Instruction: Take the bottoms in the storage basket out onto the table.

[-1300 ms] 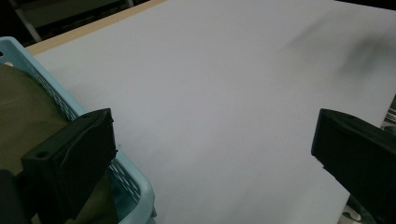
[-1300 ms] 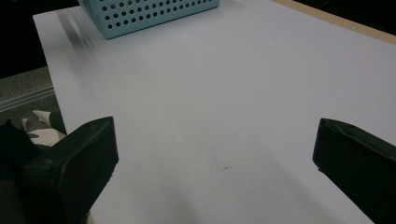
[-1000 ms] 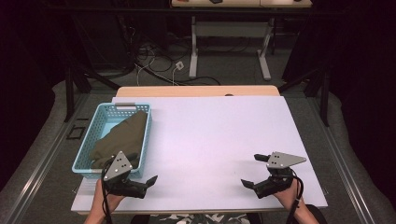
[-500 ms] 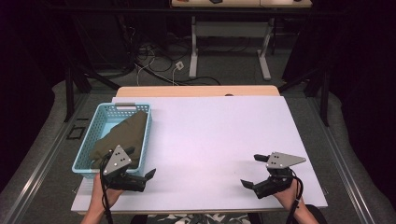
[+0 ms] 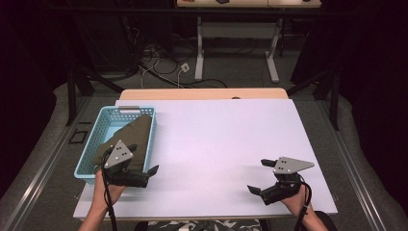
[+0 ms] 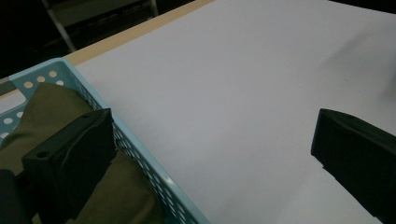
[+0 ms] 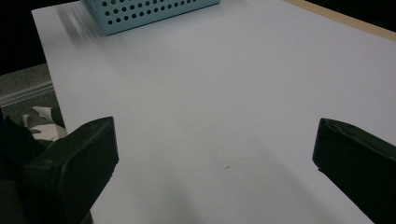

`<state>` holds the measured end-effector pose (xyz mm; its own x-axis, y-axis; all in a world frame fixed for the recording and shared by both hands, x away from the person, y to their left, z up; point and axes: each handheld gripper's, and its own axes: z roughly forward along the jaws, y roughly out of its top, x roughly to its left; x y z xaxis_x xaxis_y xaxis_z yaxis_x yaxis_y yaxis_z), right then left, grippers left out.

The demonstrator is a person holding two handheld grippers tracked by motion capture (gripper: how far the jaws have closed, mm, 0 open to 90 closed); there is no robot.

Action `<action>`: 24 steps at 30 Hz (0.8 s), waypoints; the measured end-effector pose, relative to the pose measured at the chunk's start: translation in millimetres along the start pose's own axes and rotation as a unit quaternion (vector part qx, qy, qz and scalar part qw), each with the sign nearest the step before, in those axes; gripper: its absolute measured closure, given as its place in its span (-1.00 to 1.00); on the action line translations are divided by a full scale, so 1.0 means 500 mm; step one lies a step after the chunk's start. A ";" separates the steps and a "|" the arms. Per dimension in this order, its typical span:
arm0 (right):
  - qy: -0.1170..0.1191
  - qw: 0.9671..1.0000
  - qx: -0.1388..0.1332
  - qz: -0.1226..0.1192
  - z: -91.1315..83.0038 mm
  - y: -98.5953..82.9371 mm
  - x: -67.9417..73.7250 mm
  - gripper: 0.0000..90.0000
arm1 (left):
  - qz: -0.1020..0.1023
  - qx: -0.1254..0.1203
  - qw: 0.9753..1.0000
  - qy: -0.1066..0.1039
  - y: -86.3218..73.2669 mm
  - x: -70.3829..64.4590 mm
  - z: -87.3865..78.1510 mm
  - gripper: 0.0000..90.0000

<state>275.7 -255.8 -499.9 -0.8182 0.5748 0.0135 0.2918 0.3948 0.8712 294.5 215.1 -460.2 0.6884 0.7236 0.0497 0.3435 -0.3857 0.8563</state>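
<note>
Light-blue perforated plastic basket (image 5: 96,144) sits at the left near corner of the white table sheet (image 5: 216,144), holding a folded olive-green cloth (image 5: 130,139) that lies along its right wall. Sheet to the right of the basket is bare out to the far wooden edge strip (image 5: 202,94). Left gripper (image 5: 142,175) is at the basket's near right corner, jaws spread wide, one over the cloth, one over the sheet, gripping nothing. Right gripper (image 5: 260,175) is well right of the basket, near the sheet's front edge, jaws wide apart, empty.
</note>
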 end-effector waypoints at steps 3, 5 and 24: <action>0.000 1.000 -0.001 0.000 -0.001 0.000 0.000 -1.00 | -0.006 0.002 1.000 -0.004 0.004 0.008 0.003 -0.99; 0.000 1.000 -0.001 0.000 -0.001 0.000 0.000 -1.00 | -0.006 0.004 1.000 -0.004 0.008 0.014 0.006 -0.99; 0.000 1.000 -0.001 0.000 -0.001 0.000 -0.001 -0.99 | -0.011 0.015 1.000 -0.025 0.036 0.062 0.022 -1.00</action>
<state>276.0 -256.6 -499.6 -0.8186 0.5741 0.0135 0.2906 0.3938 0.8721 328.9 224.2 -448.6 0.7112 0.7030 0.0044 0.3779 -0.3875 0.8409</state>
